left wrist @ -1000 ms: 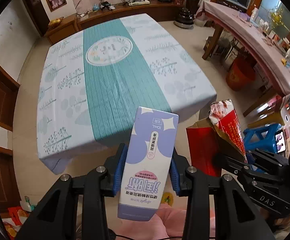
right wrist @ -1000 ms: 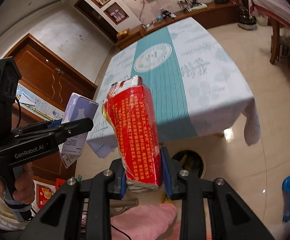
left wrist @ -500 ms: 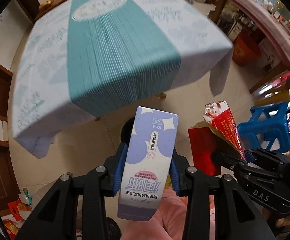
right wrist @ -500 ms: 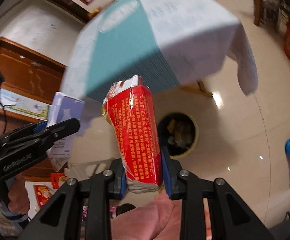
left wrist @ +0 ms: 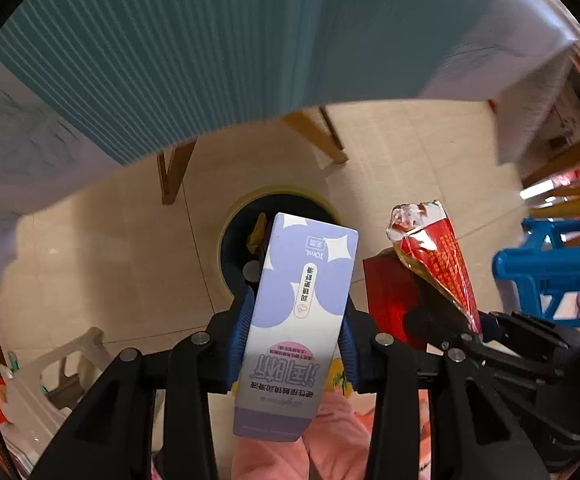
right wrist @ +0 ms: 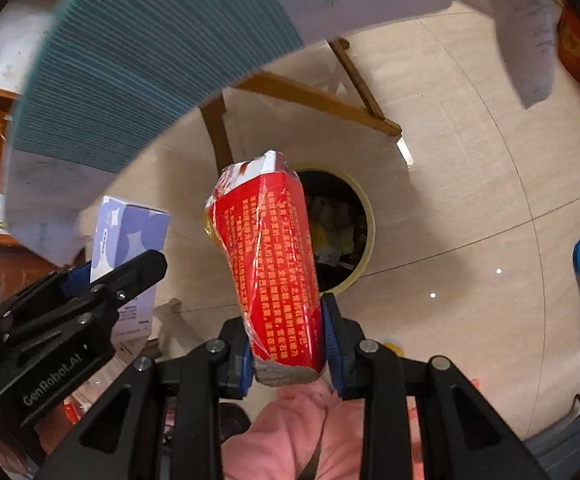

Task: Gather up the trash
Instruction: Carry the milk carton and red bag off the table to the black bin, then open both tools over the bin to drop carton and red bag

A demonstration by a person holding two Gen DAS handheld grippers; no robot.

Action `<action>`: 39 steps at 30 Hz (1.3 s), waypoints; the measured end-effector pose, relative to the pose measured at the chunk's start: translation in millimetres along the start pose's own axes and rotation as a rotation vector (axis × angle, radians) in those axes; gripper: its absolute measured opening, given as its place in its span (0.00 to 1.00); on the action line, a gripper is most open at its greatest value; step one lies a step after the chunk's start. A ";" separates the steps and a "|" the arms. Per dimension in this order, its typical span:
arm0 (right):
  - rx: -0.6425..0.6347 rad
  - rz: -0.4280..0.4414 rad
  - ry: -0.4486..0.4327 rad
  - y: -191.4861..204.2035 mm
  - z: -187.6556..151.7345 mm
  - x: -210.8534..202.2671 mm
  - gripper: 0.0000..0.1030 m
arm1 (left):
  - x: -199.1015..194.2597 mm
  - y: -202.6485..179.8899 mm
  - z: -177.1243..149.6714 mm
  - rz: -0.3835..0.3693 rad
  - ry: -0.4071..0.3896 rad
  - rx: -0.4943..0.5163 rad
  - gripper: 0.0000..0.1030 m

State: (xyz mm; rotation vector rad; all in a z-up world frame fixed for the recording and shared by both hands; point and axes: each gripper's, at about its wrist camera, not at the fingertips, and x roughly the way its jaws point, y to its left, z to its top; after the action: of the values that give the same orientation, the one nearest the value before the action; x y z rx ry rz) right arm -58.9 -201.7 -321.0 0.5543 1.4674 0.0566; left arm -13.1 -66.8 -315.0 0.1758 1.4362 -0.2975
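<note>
My left gripper (left wrist: 293, 320) is shut on a tall purple and white box (left wrist: 295, 320), held upright above the floor. My right gripper (right wrist: 288, 340) is shut on a red box in torn clear wrap (right wrist: 274, 264). A round bin with a yellow rim (left wrist: 230, 220) stands on the floor under the table edge, directly behind the purple box. In the right wrist view the bin (right wrist: 365, 208) holds several scraps and sits just behind the red box. The red box (left wrist: 437, 256) shows to the right in the left wrist view, the purple box (right wrist: 126, 236) to the left in the right wrist view.
A table with a teal and white cloth (left wrist: 250, 60) overhangs at the top, on wooden legs (left wrist: 170, 176). A blue plastic stool (left wrist: 545, 272) stands at right, a red bag (left wrist: 385, 296) beside the bin, a grey stool (left wrist: 62, 368) at lower left. The floor is beige tile.
Both grippers have tilted down and moved forward, from looking over the tabletop to looking at the floor. The bin has come into the middle of both views. Both boxes stay gripped.
</note>
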 end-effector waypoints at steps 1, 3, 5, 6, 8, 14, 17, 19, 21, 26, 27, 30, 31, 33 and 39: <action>-0.003 -0.005 0.005 -0.1 3.2 11.3 0.28 | 9.2 2.2 1.1 0.002 -0.001 -0.008 0.37; -0.008 -0.014 0.014 -3.2 9.9 33.0 0.28 | 27.9 6.0 2.8 0.007 -0.010 -0.021 0.37; -0.016 -0.028 0.020 -6.2 15.4 51.8 0.28 | 49.3 10.6 3.8 0.017 -0.006 -0.029 0.39; -0.019 -0.033 0.022 -8.2 17.4 60.3 0.28 | 55.2 12.1 3.8 0.020 -0.004 -0.032 0.41; -0.022 -0.036 0.023 -8.6 20.3 64.2 0.29 | 67.5 16.8 4.4 0.027 -0.007 -0.049 0.56; -0.028 -0.051 0.036 -10.9 26.6 89.5 0.29 | 86.3 34.7 4.0 0.038 -0.002 -0.082 0.85; -0.020 -0.044 0.039 -10.3 22.5 91.2 0.30 | 87.7 44.4 -0.3 0.049 -0.016 -0.093 0.95; -0.018 -0.045 0.038 -11.2 21.9 92.6 0.30 | 84.5 47.7 -1.0 0.062 -0.027 -0.100 0.95; -0.015 -0.044 0.040 -10.0 21.7 94.0 0.31 | 80.8 49.4 -2.8 0.077 -0.032 -0.106 0.95; -0.011 -0.043 0.042 -4.0 24.3 96.3 0.32 | 78.5 67.8 -5.0 0.092 -0.036 -0.143 0.95; -0.010 -0.043 0.041 -4.6 26.0 97.7 0.34 | 78.3 69.0 -3.3 0.090 -0.039 -0.151 0.95; -0.014 -0.042 0.037 -0.7 28.4 99.0 0.35 | 77.4 75.6 -3.8 0.083 -0.049 -0.162 0.95; -0.017 -0.040 0.023 1.3 30.3 100.7 0.36 | 76.7 77.6 -4.3 0.086 -0.053 -0.162 0.95; -0.022 -0.036 0.004 5.5 32.6 101.7 0.38 | 74.5 80.3 -5.0 0.092 -0.059 -0.159 0.95; -0.034 -0.046 -0.040 16.0 35.1 100.4 0.60 | 63.2 85.5 -6.0 0.102 -0.076 -0.150 0.95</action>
State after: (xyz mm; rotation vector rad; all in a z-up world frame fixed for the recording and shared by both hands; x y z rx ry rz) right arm -8.3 -162.2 -407.3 0.4908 1.4372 0.0342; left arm 14.0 10.2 -383.4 0.1142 1.3635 -0.1111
